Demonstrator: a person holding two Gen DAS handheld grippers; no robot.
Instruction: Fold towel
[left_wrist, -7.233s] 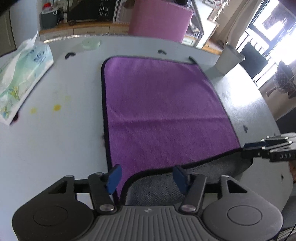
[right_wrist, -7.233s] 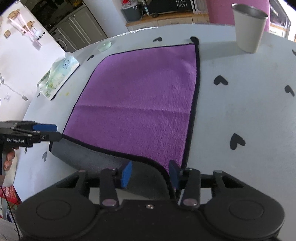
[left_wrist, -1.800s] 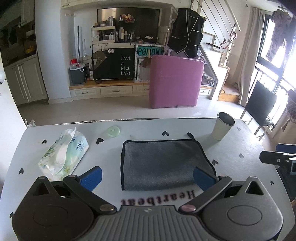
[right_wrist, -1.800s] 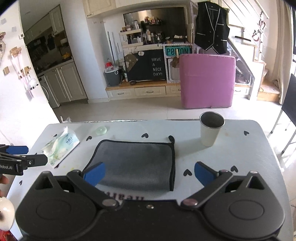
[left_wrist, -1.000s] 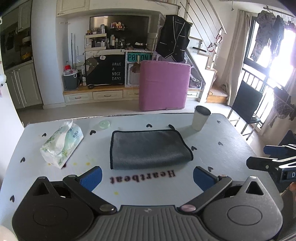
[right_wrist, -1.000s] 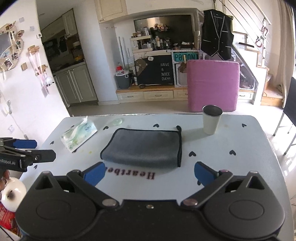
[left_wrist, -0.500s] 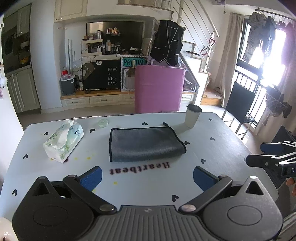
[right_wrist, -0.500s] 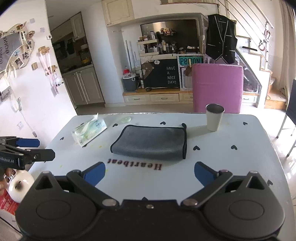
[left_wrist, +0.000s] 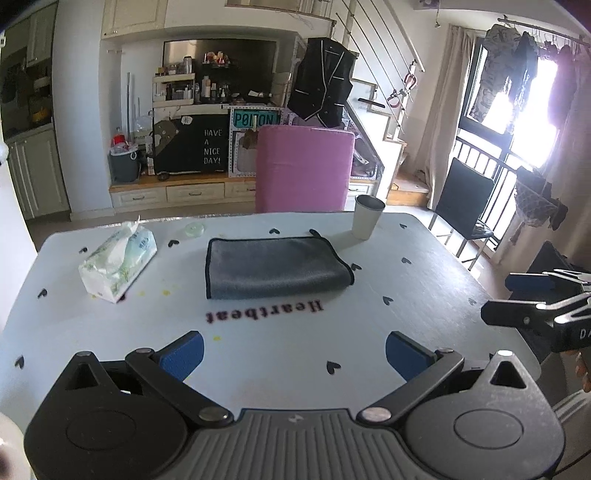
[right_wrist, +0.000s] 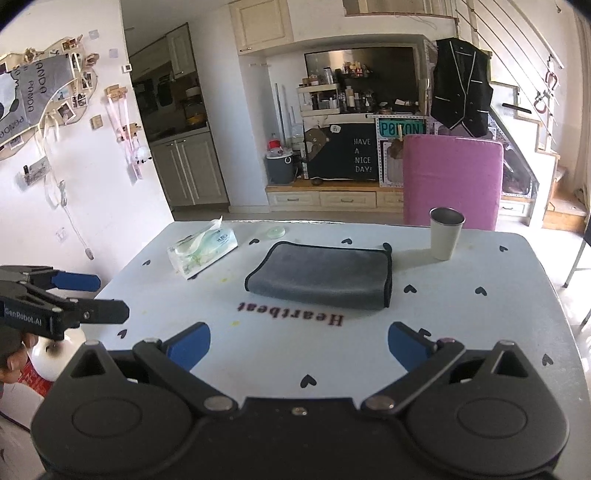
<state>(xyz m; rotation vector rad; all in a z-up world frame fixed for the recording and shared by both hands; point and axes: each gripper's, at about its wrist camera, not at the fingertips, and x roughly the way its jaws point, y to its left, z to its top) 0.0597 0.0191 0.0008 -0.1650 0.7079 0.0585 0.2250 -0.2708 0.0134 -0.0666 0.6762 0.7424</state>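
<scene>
The towel (left_wrist: 275, 267) lies folded in half on the white table (left_wrist: 258, 332), grey side up with a black hem, towards the far side. It also shows in the right wrist view (right_wrist: 325, 275). My left gripper (left_wrist: 293, 354) is open and empty, held back above the table's near edge. My right gripper (right_wrist: 299, 350) is open and empty, also well back from the towel. Each gripper shows in the other's view: the right gripper (left_wrist: 517, 299) at the right edge, the left gripper (right_wrist: 92, 297) at the left edge.
A tissue pack (left_wrist: 118, 256) lies left of the towel. A paper cup (left_wrist: 365, 218) stands at the far right of the table. A small round lid (left_wrist: 194, 229) lies behind the towel. A pink chair (left_wrist: 304, 168) stands beyond the table.
The towel was spread purple side up with both grippers at its near hem; now it lies folded, grey side up. Both grippers have let go, opened and pulled back and up.
</scene>
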